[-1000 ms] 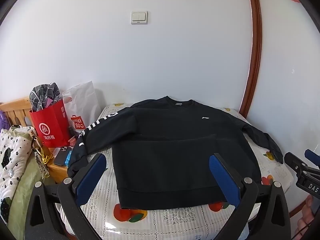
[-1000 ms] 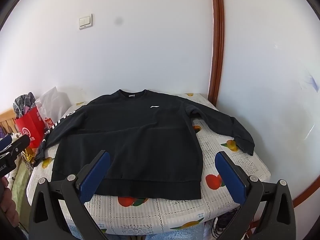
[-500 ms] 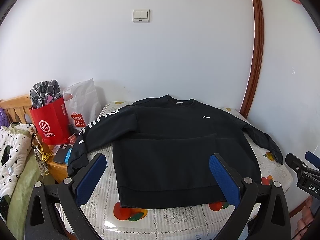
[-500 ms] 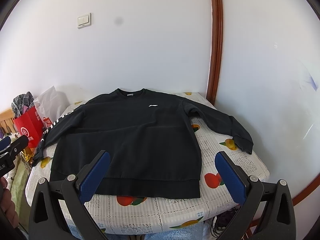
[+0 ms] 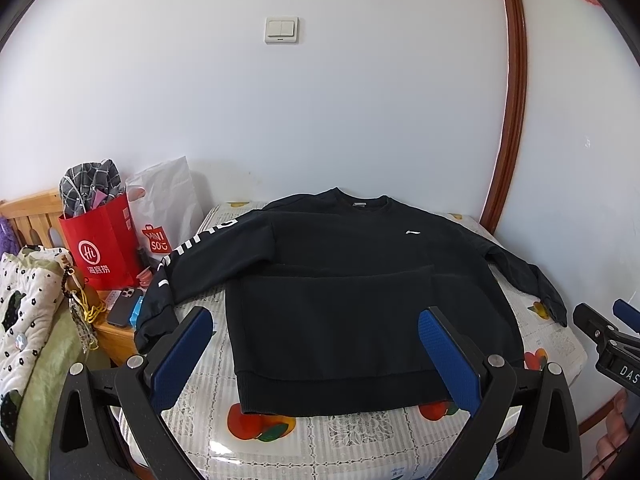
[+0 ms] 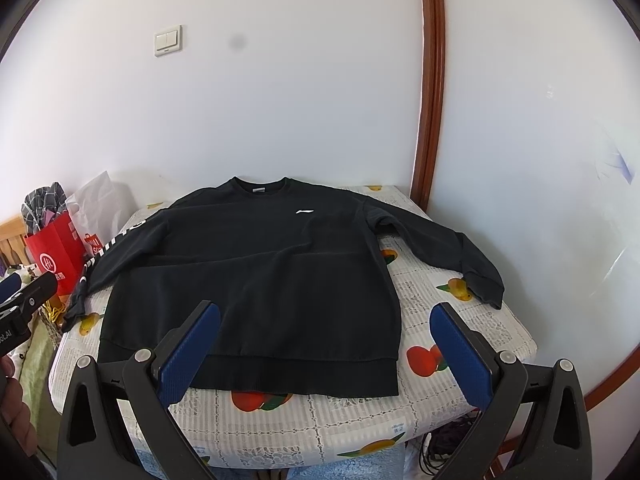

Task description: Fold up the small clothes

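A black sweatshirt with a small white chest logo lies flat, front up, on a table with a fruit-print cloth. It also shows in the right wrist view. Both sleeves are spread out; the left one, with white lettering, hangs over the table's left edge. My left gripper is open and empty, held above the near hem. My right gripper is open and empty, above the hem's right half. Its tip shows at the right edge of the left wrist view.
A red paper bag and a white shopping bag stand on a wooden side table at the left, with a phone on it. A quilt lies at far left. White walls close in behind and at the right. Cables lie below the table.
Both grippers have drifted slightly, so the sweatshirt sits a little lower and left in the views. The sweatshirt has not moved. The jaws stay open.
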